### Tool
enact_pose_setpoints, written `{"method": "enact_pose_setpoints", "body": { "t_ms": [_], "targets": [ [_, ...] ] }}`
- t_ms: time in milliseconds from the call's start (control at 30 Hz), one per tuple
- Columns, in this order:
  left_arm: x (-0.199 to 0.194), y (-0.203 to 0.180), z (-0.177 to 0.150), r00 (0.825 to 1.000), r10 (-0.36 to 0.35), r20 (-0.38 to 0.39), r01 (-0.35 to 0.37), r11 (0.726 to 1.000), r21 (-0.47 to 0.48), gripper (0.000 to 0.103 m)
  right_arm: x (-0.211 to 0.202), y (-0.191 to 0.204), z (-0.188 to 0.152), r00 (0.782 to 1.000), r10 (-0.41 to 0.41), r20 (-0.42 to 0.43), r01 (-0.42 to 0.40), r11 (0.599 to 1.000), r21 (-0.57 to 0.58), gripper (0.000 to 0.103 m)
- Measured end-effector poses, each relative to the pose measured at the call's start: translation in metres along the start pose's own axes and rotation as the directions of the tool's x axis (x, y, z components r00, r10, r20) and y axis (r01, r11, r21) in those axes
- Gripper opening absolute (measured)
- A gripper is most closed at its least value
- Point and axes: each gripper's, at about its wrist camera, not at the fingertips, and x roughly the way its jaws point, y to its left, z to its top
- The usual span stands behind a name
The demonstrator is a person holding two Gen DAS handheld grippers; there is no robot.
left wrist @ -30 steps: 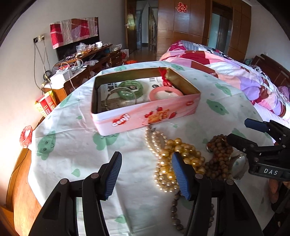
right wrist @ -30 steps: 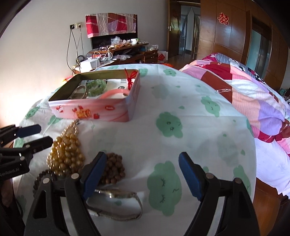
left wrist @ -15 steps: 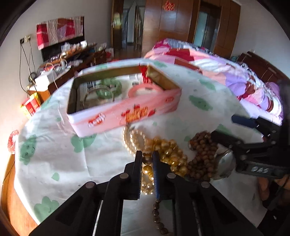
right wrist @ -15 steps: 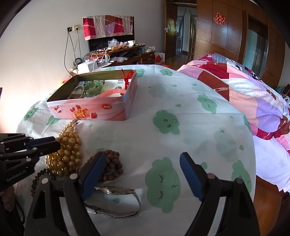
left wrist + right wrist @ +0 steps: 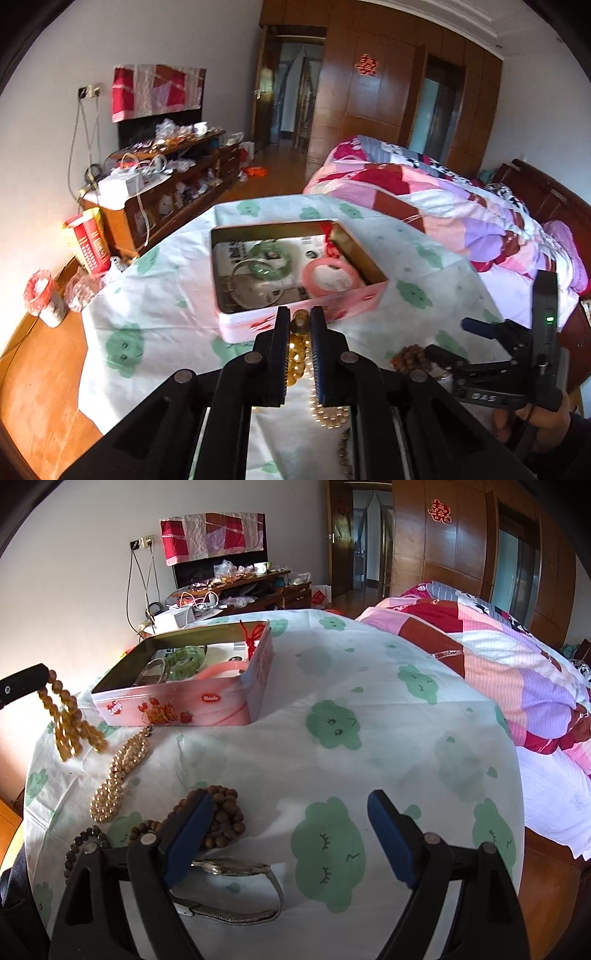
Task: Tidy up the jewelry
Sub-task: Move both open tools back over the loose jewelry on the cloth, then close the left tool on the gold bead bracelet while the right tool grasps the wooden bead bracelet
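The left gripper (image 5: 300, 325) has its jaws closed on the amber bead necklace (image 5: 68, 720), which hangs clear of the table (image 5: 369, 720) just before the pink tin (image 5: 207, 701). The right gripper (image 5: 288, 834) hovers with jaws wide apart and empty, its left finger over the brown beads (image 5: 225, 816), a watch (image 5: 236, 871) below.

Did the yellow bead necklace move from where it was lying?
Yes. The amber bead necklace went up: it lay on the tablecloth beside the pearl strand, and now it dangles from the left gripper, nearer the pink tin.
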Motion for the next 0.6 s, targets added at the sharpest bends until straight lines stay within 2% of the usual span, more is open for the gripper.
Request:
{"method": "enact_pose_setpoints", "body": {
  "t_ms": [67,200,300,400,600],
  "targets": [
    [0.009,0.004,-0.005,0.999,0.048,-0.015,-0.047,0.999,0.008,0.01,-0.001,0.0,0.0,1.0,-0.003,0.003,0.003,1.0,0.002,0.087],
    [0.023,0.009,-0.017,0.994,0.095,-0.047,-0.094,0.995,0.021,0.01,-0.003,0.001,-0.001,1.0,-0.001,0.011,0.001,1.0,-0.003,0.087],
    [0.033,0.012,-0.024,0.993,0.097,-0.073,-0.096,0.995,0.018,0.01,-0.002,0.003,-0.001,1.0,-0.002,0.007,0.002,1.0,-0.014,0.086],
    [0.038,0.015,-0.028,0.991,0.096,-0.095,-0.096,0.995,0.01,0.01,-0.002,0.007,0.001,1.0,0.01,0.005,-0.01,0.999,-0.039,0.078],
    [0.046,0.017,-0.036,0.987,0.098,-0.124,-0.098,0.995,0.011,0.01,0.002,0.016,0.006,0.997,0.074,-0.03,-0.075,0.996,-0.049,0.069]
  ]
}}
